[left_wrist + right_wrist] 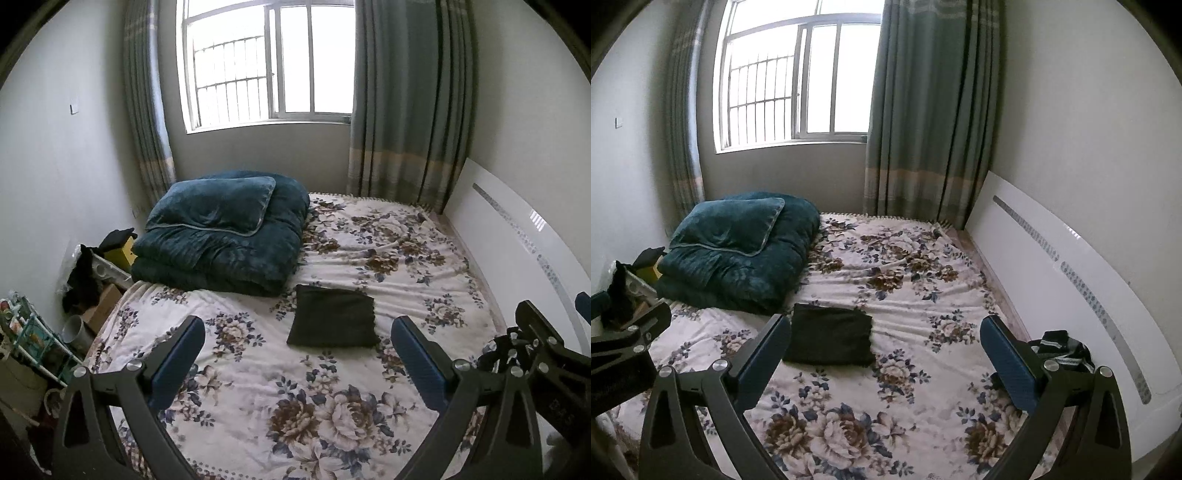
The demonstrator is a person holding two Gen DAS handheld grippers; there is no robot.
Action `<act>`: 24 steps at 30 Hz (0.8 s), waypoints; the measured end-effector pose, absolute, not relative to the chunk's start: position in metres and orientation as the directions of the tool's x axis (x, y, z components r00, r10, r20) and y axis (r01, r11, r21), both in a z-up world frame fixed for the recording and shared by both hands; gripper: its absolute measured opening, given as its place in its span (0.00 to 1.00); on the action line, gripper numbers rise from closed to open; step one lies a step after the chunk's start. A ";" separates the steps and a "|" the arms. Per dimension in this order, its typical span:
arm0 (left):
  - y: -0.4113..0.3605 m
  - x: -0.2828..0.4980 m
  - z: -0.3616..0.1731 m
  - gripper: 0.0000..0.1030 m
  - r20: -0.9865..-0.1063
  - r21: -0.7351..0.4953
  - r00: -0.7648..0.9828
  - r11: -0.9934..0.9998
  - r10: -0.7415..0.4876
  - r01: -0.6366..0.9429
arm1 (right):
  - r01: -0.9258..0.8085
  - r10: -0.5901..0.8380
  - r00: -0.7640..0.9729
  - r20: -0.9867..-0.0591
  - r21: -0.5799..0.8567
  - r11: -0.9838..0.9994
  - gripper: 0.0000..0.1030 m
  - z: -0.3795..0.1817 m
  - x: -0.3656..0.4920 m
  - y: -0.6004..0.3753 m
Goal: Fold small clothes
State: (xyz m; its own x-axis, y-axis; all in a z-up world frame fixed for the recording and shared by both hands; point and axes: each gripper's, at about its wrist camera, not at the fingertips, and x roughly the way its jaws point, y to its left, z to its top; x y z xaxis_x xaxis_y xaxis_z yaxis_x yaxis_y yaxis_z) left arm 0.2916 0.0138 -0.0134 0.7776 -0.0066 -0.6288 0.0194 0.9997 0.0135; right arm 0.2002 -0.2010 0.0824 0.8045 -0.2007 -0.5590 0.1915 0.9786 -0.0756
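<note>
A dark folded garment (333,317) lies flat on the floral bedsheet (258,398), ahead of both grippers; it also shows in the right wrist view (830,339). A dark striped garment (1062,350) lies bunched at the bed's right edge, partly behind the right gripper's right finger. My left gripper (297,336) is open and empty above the sheet. My right gripper (886,338) is open and empty too, and part of it shows at the right edge of the left wrist view (535,343).
A folded teal quilt with a pillow (225,229) takes the bed's far left corner. A white headboard (1071,280) runs along the right side. Boxes, a rack and clutter (55,314) stand on the floor left of the bed. A window and curtains (406,103) are behind.
</note>
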 end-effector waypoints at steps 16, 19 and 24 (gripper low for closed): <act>0.025 0.278 -0.008 1.00 -0.650 0.017 0.760 1.000 0.010 0.001 | 0.171 -0.183 0.787 -0.589 -0.076 0.982 1.00 0.080 0.200 -0.204; 0.025 0.278 -0.008 1.00 -0.653 0.017 0.758 1.000 0.009 0.002 | 0.168 -0.180 0.784 -0.594 -0.077 0.983 1.00 0.079 0.199 -0.204; 0.025 0.277 -0.006 1.00 -0.644 0.026 0.765 1.000 0.017 0.000 | 0.165 -0.176 0.784 -0.595 -0.074 0.983 1.00 0.079 0.199 -0.205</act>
